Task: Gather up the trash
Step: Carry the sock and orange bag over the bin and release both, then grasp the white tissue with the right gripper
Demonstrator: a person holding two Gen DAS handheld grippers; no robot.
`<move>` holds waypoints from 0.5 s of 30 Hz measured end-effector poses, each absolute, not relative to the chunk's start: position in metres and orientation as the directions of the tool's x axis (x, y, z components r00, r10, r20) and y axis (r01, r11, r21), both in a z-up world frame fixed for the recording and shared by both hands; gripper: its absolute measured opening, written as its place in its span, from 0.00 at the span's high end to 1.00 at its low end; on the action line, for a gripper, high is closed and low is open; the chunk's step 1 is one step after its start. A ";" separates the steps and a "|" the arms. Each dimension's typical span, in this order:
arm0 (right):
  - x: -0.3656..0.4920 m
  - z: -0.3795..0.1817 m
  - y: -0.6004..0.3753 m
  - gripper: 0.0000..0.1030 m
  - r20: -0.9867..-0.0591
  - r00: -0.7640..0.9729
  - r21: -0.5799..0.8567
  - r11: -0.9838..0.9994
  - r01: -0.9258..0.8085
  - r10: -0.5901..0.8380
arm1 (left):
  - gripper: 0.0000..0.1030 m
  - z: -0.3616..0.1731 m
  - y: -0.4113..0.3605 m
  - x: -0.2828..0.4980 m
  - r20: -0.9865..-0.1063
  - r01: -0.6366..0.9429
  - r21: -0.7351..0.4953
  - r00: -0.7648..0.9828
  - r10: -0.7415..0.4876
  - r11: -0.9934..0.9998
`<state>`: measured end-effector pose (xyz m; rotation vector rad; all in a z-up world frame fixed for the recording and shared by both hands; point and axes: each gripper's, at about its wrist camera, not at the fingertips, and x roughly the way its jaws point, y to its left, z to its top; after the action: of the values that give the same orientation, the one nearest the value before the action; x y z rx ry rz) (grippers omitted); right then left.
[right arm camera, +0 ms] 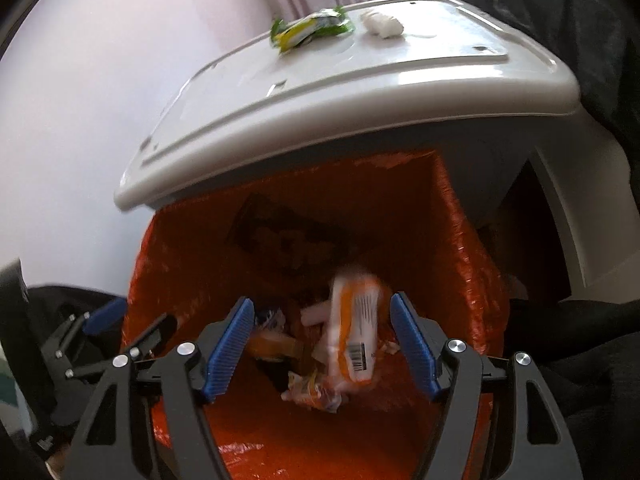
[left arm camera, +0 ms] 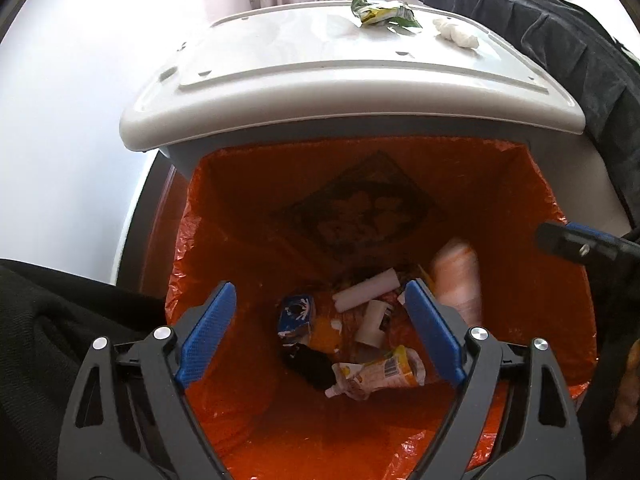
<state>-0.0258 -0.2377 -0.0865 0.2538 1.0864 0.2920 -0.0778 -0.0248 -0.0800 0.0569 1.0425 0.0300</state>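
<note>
A bin lined with an orange bag (left arm camera: 248, 208) stands under both grippers, its white lid (left arm camera: 344, 80) tipped up behind. At the bottom lie a blue carton (left arm camera: 297, 314), white paper rolls (left arm camera: 366, 290) and a yellow crumpled packet (left arm camera: 384, 372). My left gripper (left arm camera: 320, 288) hangs open over the opening with nothing between its pads. My right gripper (right arm camera: 322, 302) is open too. A blurred orange-and-white packet (right arm camera: 354, 336) is in the gap between its pads without touching them, and it shows in the left wrist view as a pale smear (left arm camera: 456, 272).
A green-yellow wrapper (left arm camera: 384, 14) and a white tissue wad (left arm camera: 456, 34) lie on the lid. Dark cloth (left arm camera: 560, 40) hangs at the right. A dark sleeve (left arm camera: 60, 320) fills the lower left. A pale wall (right arm camera: 100, 120) stands behind the bin.
</note>
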 end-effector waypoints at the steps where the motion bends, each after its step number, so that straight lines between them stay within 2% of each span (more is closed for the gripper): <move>1: -0.026 -0.085 -0.241 0.32 -0.823 0.441 0.351 0.931 -0.099 0.357 | 0.18 -0.080 -0.025 -0.077 -0.862 0.003 0.063 0.503 0.053 0.998; 15: -0.009 -0.063 -0.244 0.29 -0.799 0.460 0.375 0.919 -0.121 0.387 | 0.18 -0.073 -0.029 -0.071 -0.859 0.002 0.064 0.509 0.054 0.998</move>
<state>-0.0092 -0.2436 -0.0631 0.2820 1.0500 0.3180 -0.0713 -0.0286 -0.0733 0.0589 1.0360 0.0314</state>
